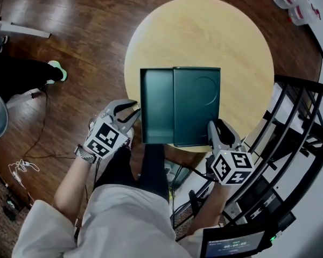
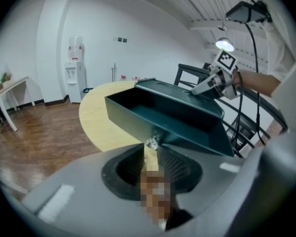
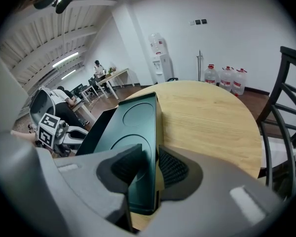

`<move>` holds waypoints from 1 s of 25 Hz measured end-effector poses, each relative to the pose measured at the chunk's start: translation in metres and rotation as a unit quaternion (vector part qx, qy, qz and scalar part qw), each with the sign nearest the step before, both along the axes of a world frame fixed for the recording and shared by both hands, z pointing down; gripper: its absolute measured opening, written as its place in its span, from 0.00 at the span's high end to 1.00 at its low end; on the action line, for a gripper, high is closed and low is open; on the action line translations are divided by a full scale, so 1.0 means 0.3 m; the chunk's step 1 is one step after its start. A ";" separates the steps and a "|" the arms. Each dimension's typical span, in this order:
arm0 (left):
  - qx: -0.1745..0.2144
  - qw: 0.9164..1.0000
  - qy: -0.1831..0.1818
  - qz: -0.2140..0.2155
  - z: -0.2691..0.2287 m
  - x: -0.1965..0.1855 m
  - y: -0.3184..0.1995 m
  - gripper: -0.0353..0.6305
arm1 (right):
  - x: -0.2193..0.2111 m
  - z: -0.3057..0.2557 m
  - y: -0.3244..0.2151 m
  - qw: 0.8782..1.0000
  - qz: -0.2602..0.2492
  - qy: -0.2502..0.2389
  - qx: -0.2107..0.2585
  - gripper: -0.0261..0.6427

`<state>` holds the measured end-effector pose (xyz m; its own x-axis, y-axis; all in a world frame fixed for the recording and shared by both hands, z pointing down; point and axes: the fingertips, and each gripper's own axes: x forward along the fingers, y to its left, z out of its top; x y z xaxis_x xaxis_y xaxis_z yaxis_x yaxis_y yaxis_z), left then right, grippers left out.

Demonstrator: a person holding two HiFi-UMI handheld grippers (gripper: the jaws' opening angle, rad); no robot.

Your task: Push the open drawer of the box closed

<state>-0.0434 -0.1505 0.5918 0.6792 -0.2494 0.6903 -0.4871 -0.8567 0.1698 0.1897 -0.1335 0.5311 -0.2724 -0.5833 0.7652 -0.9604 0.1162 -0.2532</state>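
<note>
The round desk (image 1: 231,42) carries the dark green box (image 1: 197,106) close to its near rim, and the drawer (image 1: 156,106) stands pulled well out of the box toward the person's left, empty as far as can be seen. The task is not yet done. The right tongs (image 1: 218,129) are clamped on the box's near right corner, one jaw on each side of its wall. The left tongs (image 1: 132,113) sit at the drawer's front with their jaws drawn nearly together. The small metal knob (image 2: 152,142) lies right at their tips and looks nipped between them, though only just. The step in hand seems to be the push itself, and it will likely go best if the left tongs drive straight along the drawer's run, toward the right, level with the desk and not bearing down on the front. A slanted shove could cock the drawer in its slot and jam it. The right tongs should hold firm against the push, since the light box would otherwise skate across the smooth wood or turn toward the rim. Ease off as the front nears the box, so nothing knocks or shifts
</note>
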 end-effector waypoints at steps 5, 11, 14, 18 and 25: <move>0.000 1.000 -0.005 -0.006 -0.006 0.002 -0.003 0.83 | 0.003 -0.008 -0.002 1.000 0.013 -0.012 0.005 0.80; -0.002 1.000 0.000 -0.020 -0.016 0.005 -0.004 0.83 | 0.010 -0.010 -0.003 0.999 0.024 -0.019 0.008 0.80; -0.004 1.000 -0.002 -0.022 -0.015 0.005 -0.001 0.84 | 0.009 -0.010 0.001 0.999 0.027 -0.021 0.009 0.80; -0.010 1.000 -0.005 -0.026 -0.009 0.004 0.000 0.84 | 0.008 -0.011 0.000 0.999 0.025 -0.018 0.008 0.80; -0.022 0.999 0.000 -0.038 -0.010 0.026 0.003 0.84 | 0.012 -0.011 -0.003 0.999 0.030 -0.012 0.008 0.80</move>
<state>-0.0355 -0.1496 0.5888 0.6600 -0.2699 0.7011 -0.5499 -0.8094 0.2062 0.1932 -0.1344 0.5278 -0.2544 -0.6119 0.7489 -0.9596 0.0633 -0.2742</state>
